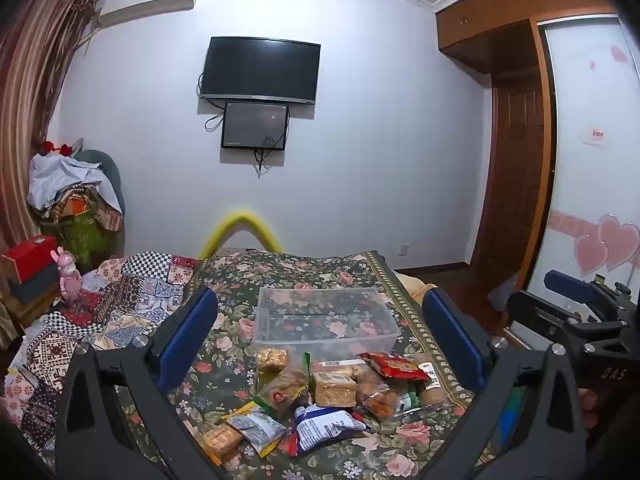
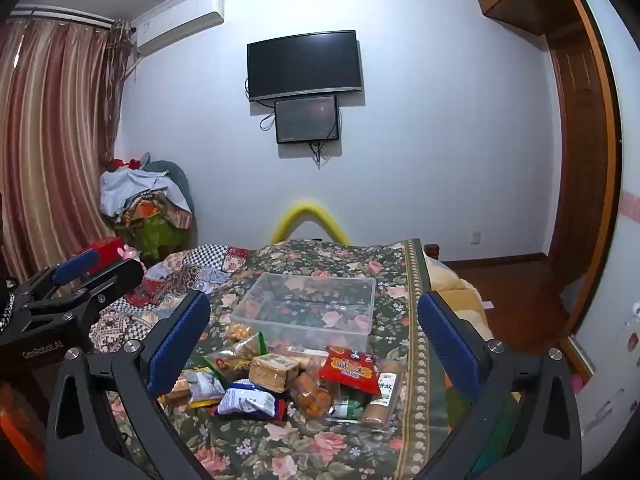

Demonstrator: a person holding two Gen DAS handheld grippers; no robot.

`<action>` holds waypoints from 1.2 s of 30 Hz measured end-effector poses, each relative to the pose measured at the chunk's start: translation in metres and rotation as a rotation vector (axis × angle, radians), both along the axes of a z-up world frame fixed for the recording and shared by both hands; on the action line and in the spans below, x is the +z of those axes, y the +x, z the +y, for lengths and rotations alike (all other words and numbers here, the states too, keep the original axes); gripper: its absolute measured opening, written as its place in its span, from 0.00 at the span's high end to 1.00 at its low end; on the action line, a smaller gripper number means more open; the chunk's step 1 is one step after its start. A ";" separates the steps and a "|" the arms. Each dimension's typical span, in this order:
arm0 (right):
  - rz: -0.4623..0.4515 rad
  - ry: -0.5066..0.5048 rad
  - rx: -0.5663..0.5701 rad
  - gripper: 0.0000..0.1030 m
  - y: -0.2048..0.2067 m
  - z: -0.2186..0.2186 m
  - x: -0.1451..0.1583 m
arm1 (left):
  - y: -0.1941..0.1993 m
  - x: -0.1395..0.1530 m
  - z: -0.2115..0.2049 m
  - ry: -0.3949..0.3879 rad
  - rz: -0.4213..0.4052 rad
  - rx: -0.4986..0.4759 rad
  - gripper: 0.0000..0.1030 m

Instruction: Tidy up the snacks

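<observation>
1. Left tongs (image 1: 320, 334) are standing released, blue pads (image 1: 188, 332) spread wide, nothing between them; they are hovering over the near edge of the snack pile, tilting slightly down.
2. Right tongs (image 2: 314, 334) are likewise spread wide and gripping nothing, hanging just right of the left pair and pointing over the same pile.
3. Snack pile (image 2: 280, 380) is lying loose on the bed's floral cover (image 2: 304, 448), just near of the bin. It is holding a red packet (image 2: 352, 368) at the right, a tan bar in clear wrap (image 2: 384, 394) beside it, a biscuit block (image 2: 274, 371) in the middle, a blue-and-white pouch (image 2: 248, 400) nearest the tongs, and a grey-and-green pouch (image 1: 256, 428) to the left.
4. Clear plastic bin (image 2: 308, 280) is sitting far of the pile, open-topped, looking empty; the cover's pattern is showing through its walls.
5. Step in hand, by my reading: the start. Nothing is sorted yet; both tongs are lining up for a first pick.
6. Next move is calling for one pair to drop lower onto a single outer packet, probably the blue-and-white pouch or the red packet, clench on its crinkly edge without dragging neighbours, then carry it far over the bin rim.
7. Watch point: wrappers are overlapping, so a low, shallow pinch may be lifting two at once.
</observation>
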State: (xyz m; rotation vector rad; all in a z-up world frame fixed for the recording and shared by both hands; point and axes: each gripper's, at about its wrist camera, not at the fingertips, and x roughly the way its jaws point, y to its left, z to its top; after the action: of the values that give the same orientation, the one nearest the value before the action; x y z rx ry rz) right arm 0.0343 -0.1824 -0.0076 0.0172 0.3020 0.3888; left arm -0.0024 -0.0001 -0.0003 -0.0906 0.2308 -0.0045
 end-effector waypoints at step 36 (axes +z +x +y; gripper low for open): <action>0.005 0.016 0.003 0.00 -0.001 0.000 0.005 | 0.001 0.002 -0.004 0.021 0.007 0.002 0.00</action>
State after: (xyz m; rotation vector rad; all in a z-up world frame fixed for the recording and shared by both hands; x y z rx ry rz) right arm 0.0332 -0.1824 -0.0026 0.0329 0.3036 0.3940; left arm -0.0012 -0.0039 0.0017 -0.0698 0.2379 0.0003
